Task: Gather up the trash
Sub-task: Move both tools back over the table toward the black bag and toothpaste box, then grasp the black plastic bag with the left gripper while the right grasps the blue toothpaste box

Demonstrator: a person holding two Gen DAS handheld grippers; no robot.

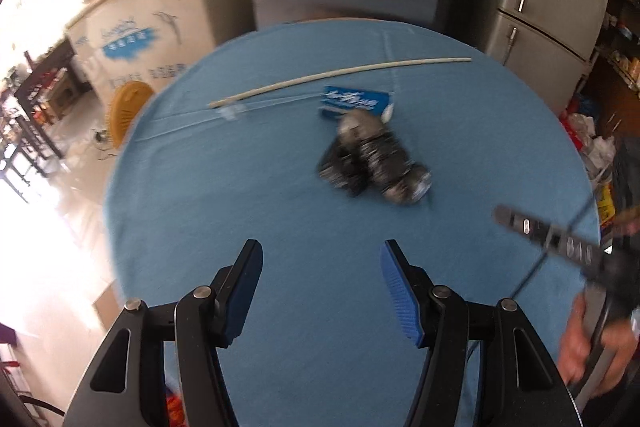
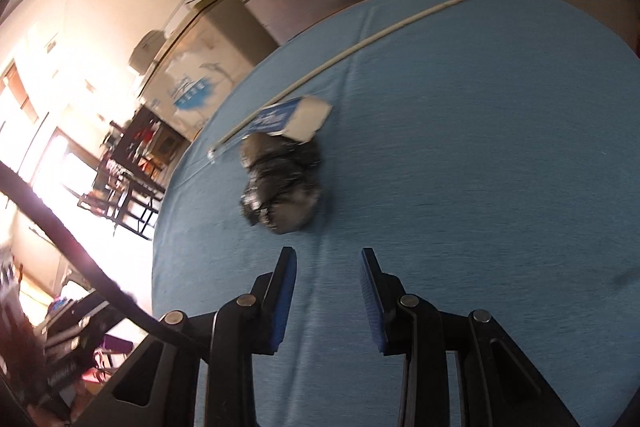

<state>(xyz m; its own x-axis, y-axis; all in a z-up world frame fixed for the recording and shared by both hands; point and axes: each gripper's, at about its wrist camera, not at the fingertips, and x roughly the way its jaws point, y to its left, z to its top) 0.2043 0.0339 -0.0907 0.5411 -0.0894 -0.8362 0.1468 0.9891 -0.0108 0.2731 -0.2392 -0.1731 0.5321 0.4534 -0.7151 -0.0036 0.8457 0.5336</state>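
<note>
Crumpled black bag (image 1: 372,159) sits mid-tabletop (image 1: 248,187) against the blue carton (image 1: 354,101) — left hand-held gripper (image 1: 322,291) apart, right hand-held gripper (image 2: 328,293) at its narrowest, both empty — a narrow-jawed approach would likely shove the bag aside.

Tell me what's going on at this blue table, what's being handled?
A person holds a two-finger gripper in each hand over a round table with a blue cloth. Neither holds anything yet: the left gripper is open and empty, and nothing sits between the right gripper's fingers. Ahead of both lie the trash items: a crumpled black plastic bag, a flattened blue carton just behind it, and a long pale stick. Both views are blurred.
</note>
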